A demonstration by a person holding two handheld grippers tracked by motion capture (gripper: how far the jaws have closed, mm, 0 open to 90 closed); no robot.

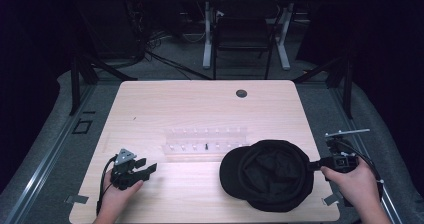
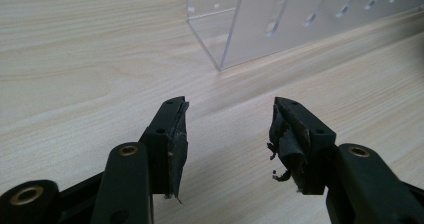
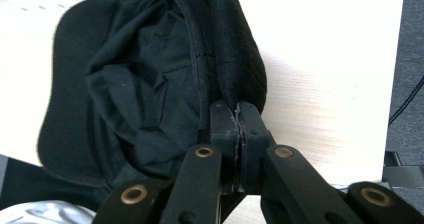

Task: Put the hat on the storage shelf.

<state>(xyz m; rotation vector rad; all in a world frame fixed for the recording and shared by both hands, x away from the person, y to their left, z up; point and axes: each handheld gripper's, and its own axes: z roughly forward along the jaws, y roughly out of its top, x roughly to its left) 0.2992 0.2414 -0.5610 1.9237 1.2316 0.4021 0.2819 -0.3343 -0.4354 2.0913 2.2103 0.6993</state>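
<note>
A pale wooden table [image 1: 150, 109] stands in a dark room, with a black chair [image 1: 243, 36] and a second desk's white legs [image 1: 207, 39] beyond its far edge. A small dark grommet [image 1: 241, 93] sits near the far edge. At mid-table lies a clear acrylic rack [image 1: 205, 144], its long axis running left to right; it lies between the grippers' side and the far half, just beyond the cap. The black cap [image 1: 267, 174] lies upside down at the near right, lining up, brim [image 1: 230, 171] pointing left, touching the rack's near right end. The right gripper [image 3: 238, 115] is clamped on the cap's right rim. The left gripper [image 2: 227, 119], near left, rests with jaws wide apart and holds nothing, just short of the rack's left end.
</note>
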